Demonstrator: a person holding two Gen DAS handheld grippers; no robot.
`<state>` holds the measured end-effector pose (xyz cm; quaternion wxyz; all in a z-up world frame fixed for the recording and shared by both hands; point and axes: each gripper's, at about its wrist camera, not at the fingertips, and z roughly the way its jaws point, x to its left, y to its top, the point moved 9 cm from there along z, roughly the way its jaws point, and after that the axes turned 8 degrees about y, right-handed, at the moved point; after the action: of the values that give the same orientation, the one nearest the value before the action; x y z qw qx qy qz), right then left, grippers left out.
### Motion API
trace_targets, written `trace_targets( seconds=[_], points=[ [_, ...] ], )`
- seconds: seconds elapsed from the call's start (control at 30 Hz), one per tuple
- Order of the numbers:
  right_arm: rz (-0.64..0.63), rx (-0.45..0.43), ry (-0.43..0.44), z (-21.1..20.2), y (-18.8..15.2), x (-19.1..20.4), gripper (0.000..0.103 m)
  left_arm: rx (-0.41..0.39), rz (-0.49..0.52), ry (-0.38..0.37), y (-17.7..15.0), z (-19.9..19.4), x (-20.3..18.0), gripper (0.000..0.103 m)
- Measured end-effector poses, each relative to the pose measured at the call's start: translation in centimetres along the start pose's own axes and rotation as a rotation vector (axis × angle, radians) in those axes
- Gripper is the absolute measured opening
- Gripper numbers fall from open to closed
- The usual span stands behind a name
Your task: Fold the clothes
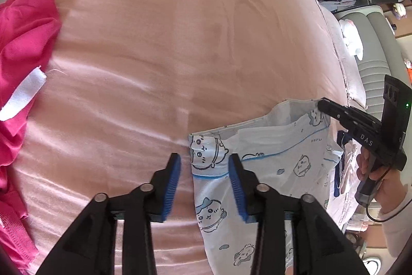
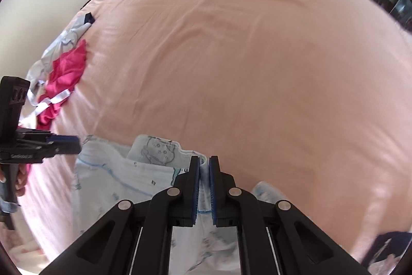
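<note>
Right claw [image 2: 204, 187] is clamped on the printed garment's [image 1: 270, 161] top hem; left claw [image 1: 204, 187] stands apart astride its corner at 12 o'clock. Judged best: close left on that corner, then lift both evenly over the bed [image 1: 167, 43], clear of the pink garment [image 1: 23, 38] at 9 o'clock.

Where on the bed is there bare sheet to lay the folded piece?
The pink sheet is bare from the pink garment at its left edge across to the printed white garment. Crowded spots: that left-edge pile and the near corner around both tongs.
</note>
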<state>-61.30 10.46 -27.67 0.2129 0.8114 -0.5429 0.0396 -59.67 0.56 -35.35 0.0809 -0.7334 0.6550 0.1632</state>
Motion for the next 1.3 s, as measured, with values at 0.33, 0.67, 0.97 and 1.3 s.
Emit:
trace_targets(
  seconds=[0.33, 0.67, 0.97, 1.3],
  points=[
    [0.01, -0.103, -0.07, -3.6, 0.7, -1.0, 0.005, -0.08, 0.155, 0.164, 1.2, 1.5, -3.4, 0.004],
    [0.023, -0.037, 0.006, -3.3, 0.1, -0.4, 0.005, -0.256, 0.116, 0.236, 0.2, -5.3, -4.3, 0.004],
    [-0.094, 0.134, 0.104, 1.7, -0.3, 3.9, 0.023, -0.11, 0.097, 0.233, 1.1, -1.5, -0.4, 0.006],
    [0.089, 0.106, 0.019, 4.0, -3.0, -0.2, 0.018, -0.091, 0.019, 0.244, 0.6, -1.2, 0.5, 0.015]
  ],
)
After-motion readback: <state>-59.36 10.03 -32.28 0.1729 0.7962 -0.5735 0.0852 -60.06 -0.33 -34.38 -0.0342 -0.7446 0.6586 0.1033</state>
